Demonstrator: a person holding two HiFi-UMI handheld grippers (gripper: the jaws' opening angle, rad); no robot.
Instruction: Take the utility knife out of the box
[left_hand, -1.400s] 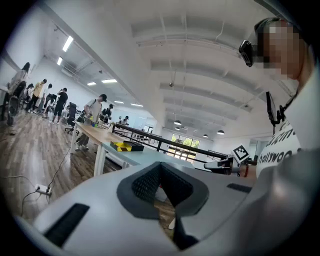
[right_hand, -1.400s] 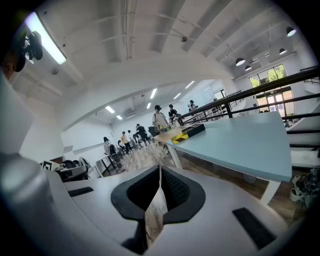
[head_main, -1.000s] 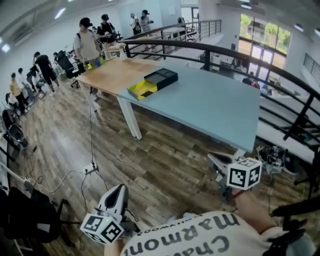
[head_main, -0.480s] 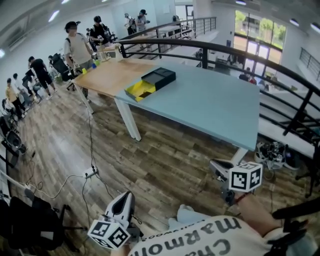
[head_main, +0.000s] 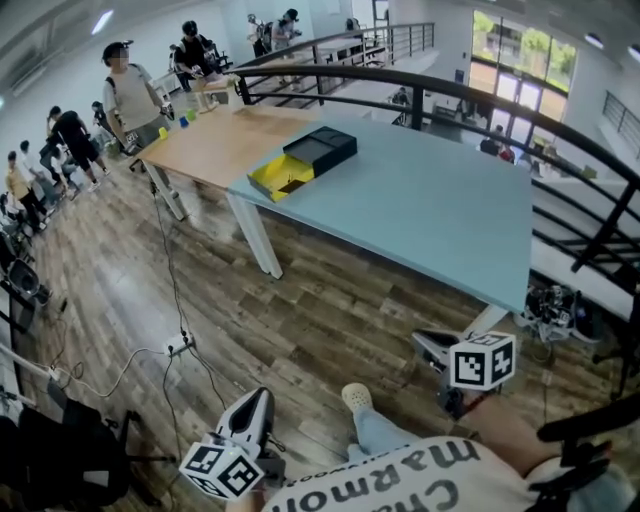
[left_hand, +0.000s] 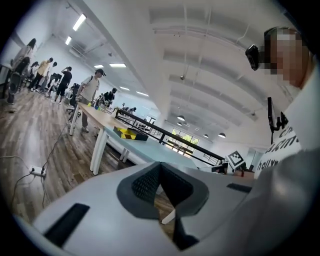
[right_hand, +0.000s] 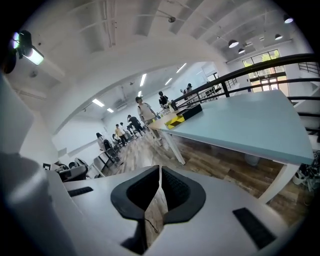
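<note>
- Utility knife's support, the blue table (head_main: 430, 210), stands well ahead of us.
- Box (head_main: 305, 160) rests near its far left edge; knife too small to see.
- Left gripper (head_main: 261, 398) and right gripper (head_main: 421, 340) hang low, clenched empty: nothing in reach.

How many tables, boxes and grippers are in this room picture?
Tables: 2, the blue table and the wooden table
Boxes: 1, the box on the blue table
Grippers: 2, the left gripper and the right gripper
Total: 5
</note>
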